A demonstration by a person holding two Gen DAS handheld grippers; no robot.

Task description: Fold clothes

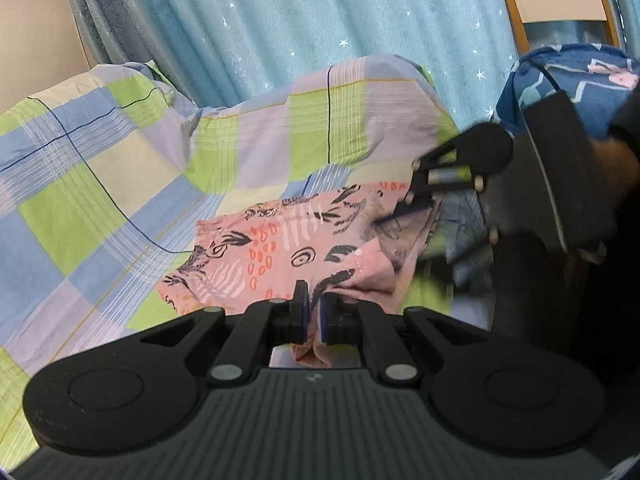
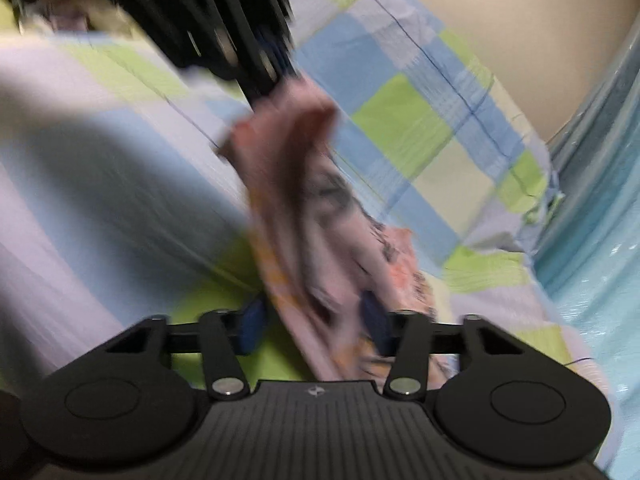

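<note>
Bed (image 1: 100, 160): covered by a checked sheet of green, blue and lilac squares, rumpled into ridges ahead of both tongs. A teal starred blanket (image 1: 320, 20) rises beyond the sheet, far ahead of the left tongs.

Pink garment (image 1: 280, 248): patterned with black leaves and orange dots. It lies on the sheet directly ahead of the left tongs, with its near edge drawn up into them.

Left tongs (image 1: 314, 316): jaws together, clamped on the garment's near edge; a fold of pink cloth hangs below the pads.

Right tongs (image 2: 316, 324): jaws apart. In the right wrist view a strip of the garment (image 2: 304, 216) runs between the blue pads (image 2: 252, 320), from the left tongs (image 2: 256, 68) at upper left down past the right tongs. Heavy blur; whether the pads press the cloth cannot be told. In the left wrist view the right tongs (image 1: 416, 204) sit ahead and to the right, at the garment's far right corner, held by a hand (image 1: 612, 168).
</note>
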